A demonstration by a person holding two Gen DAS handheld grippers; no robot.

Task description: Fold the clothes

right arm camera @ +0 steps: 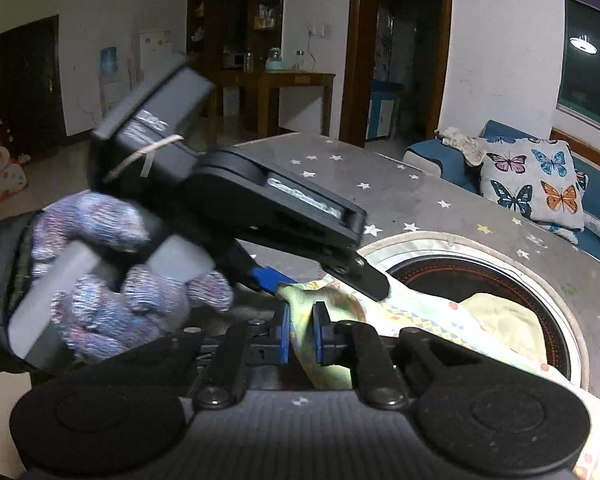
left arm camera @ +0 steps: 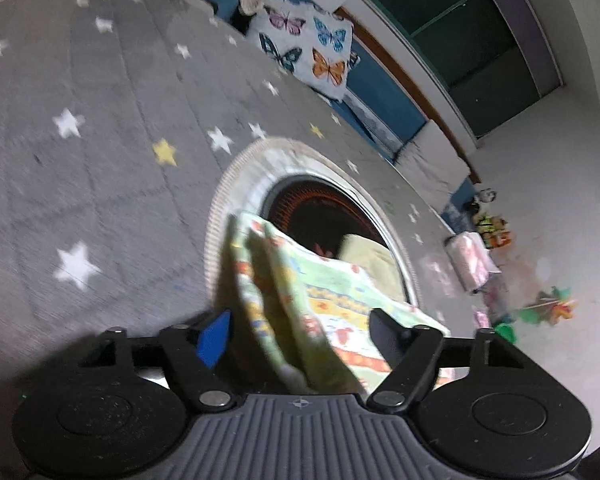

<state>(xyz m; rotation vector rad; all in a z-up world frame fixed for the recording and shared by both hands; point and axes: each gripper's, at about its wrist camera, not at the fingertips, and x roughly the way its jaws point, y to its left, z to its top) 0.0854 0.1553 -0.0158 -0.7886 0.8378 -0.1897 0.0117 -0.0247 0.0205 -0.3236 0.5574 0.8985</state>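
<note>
A pale green patterned cloth [left arm camera: 300,300] hangs over the near rim of a round opening [left arm camera: 320,216] in the grey star-print table cover [left arm camera: 80,140]. My left gripper [left arm camera: 300,332] is open, its fingers either side of the cloth without pinching it. In the right wrist view my right gripper [right arm camera: 300,334] is shut on the cloth's edge [right arm camera: 340,308], blue pads [right arm camera: 283,332] pressing the fabric. The left gripper [right arm camera: 324,280], held by a gloved hand [right arm camera: 112,264], sits just above and behind it. A plain yellow-green cloth [right arm camera: 504,320] lies inside the opening.
A butterfly-print pillow [right arm camera: 536,180] lies on a blue sofa [right arm camera: 432,156] beyond the table. Toys and packets [left arm camera: 488,248] lie on the floor to the right. A wooden table [right arm camera: 284,92] and shelves stand in the far room.
</note>
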